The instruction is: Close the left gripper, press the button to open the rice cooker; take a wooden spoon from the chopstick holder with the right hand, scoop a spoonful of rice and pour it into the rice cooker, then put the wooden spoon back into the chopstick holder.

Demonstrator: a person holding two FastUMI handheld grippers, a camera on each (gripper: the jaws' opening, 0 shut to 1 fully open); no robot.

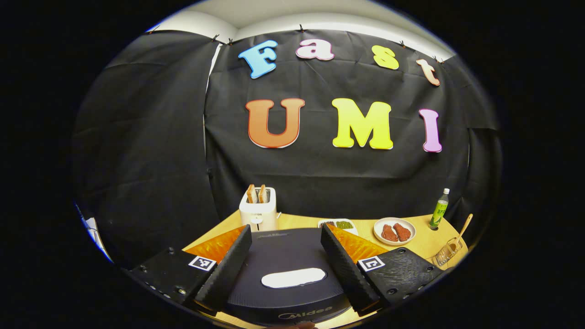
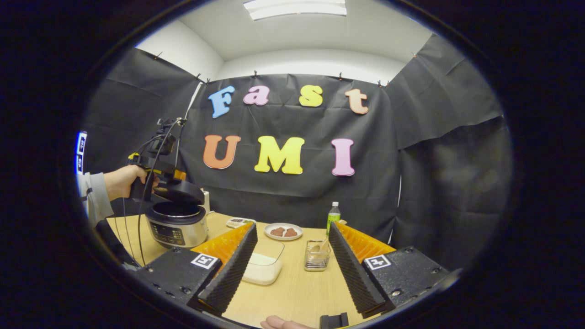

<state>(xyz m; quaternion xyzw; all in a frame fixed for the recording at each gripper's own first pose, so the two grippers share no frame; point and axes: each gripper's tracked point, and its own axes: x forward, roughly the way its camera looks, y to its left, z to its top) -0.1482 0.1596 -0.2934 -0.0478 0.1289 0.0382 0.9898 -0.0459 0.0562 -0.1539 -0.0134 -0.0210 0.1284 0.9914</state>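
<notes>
You are hovering the spread left gripper (image 1: pixel 285 256) over the lid-raised silver rice cooker (image 2: pixel 178 224); the spread right gripper (image 2: pixel 292 256) is aiming at the clear chopstick holder (image 2: pixel 316 257).

Rice cooker (image 2: pixel 178 224) left, rice container (image 2: pixel 264 267) centre, chopstick holder (image 2: pixel 316 256) right, plate (image 2: pixel 283 231) behind.

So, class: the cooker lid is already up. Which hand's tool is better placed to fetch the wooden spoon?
Right: its open tool faces the clear glass chopstick holder with the wooden spoon.
</notes>
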